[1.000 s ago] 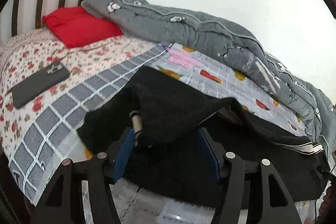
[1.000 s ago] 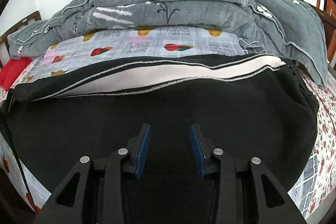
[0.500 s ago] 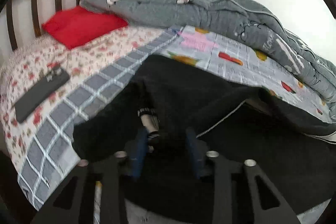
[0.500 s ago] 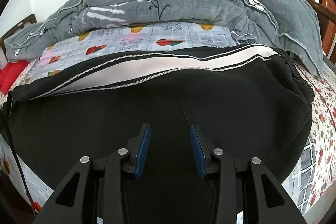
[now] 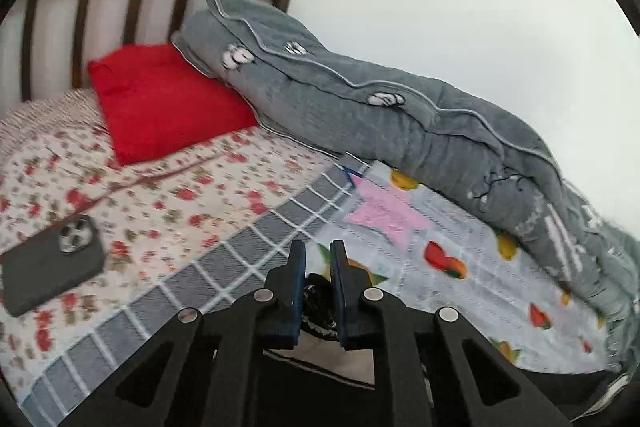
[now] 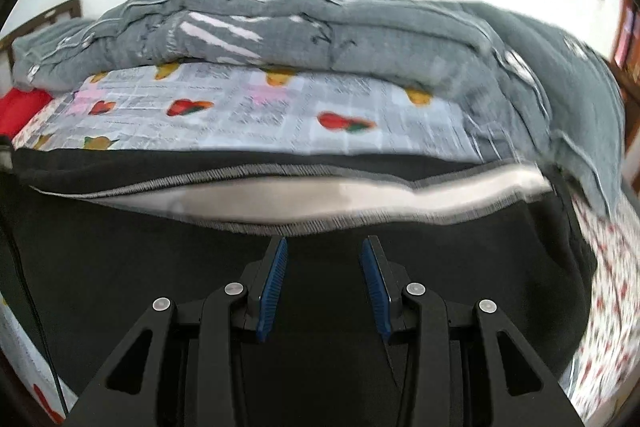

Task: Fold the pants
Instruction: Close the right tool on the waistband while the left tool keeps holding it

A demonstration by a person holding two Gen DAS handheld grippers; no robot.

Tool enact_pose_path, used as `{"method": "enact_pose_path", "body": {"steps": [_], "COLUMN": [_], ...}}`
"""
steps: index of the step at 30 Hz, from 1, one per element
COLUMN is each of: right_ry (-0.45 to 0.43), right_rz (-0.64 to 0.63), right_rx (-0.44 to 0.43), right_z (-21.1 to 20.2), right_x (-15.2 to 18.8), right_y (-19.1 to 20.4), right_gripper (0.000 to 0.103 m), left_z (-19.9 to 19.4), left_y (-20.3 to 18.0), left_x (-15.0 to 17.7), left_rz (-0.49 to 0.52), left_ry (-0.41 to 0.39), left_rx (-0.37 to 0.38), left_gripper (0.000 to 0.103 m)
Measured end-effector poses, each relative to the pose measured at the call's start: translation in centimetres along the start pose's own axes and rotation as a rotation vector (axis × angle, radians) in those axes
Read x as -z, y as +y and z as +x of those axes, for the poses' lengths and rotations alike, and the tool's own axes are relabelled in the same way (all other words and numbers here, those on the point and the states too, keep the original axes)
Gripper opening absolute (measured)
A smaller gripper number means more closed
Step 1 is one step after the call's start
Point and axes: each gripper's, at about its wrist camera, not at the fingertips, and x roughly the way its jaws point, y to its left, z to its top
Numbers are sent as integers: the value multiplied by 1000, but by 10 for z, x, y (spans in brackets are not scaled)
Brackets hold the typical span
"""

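Up off the bed, left gripper [image 5: 318, 269] pinched a bunch of pants [image 5: 318, 301] between near-closed jaws. Right gripper [image 6: 324, 279] hovered wide, empty, over pants [image 6: 160, 267].

Black pants [image 6: 320, 307] with white side stripe, spread flat across the bed.

Grey duvet [image 5: 400, 115] walls the far side; phone [image 5: 52, 263] lies left on open sheet [image 5: 192, 211].
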Motion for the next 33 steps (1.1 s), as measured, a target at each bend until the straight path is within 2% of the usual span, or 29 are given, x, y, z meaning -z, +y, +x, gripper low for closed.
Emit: {"method": "enact_pose_path", "body": {"steps": [2,3,4,5,7,9,10,11,14,20,23,26,29,30,31,32,33], "right_ry": [-32,-53,-62,-68,-64,-51,-46,-39,-28,-5,1,-8,-21,-21,-19,-17,-12], "right_rz": [-32,-58,-74,-90,-114,-126,-135,-155,-217,-212,-157,-45,46,61,78,95,116], "right_rx": [-40,-91,-125,-150,-187,-217,-228,-248,-274,-224,-171,-91,-38,-19,10,37,59], "right_z": [4,6,9,13,24,33,36,40,48,66,71,66,55,52,49,45,42], "right_x": [-11,-18,-23,-29,-40,-49,-52,-55,-60,-62,-59,-54,-43,-40,-35,-31,-25], "right_y": [5,8,11,14,22,27,31,35,50,53,36,-2,-41,-50,-63,-76,-90], "right_gripper": [44,48,58,62,62,62,62,62,65,65,65,65,65,65,65,65,65], "left_z": [4,6,10,16,23,29,33,36,38,42,51,70,78,78,76,73,68], "left_y": [-3,-5,-7,-8,-7,-2,-1,-1,-3,-4,-4,-10,-12,-12,-13,-14,-15], "left_x": [4,6,7,8,7,5,4,4,9,20,23,28,30,30,29,27,24], "left_rz": [16,28,39,46,33,-9,-25,-31,4,56,86,149,166,167,170,179,186], "left_ry": [3,1,0,11,29,42,59,73,87,147,191,257,267,258,241,230,205], "left_rx": [-6,-18,-35,-54,-65,-67,-74,-74,-51,-55,-91,-142,-159,-162,-163,-139,-129], "left_gripper": [13,13,13,13,13,28,46,56,59,64,65,65,63,56,28,22,20]}}
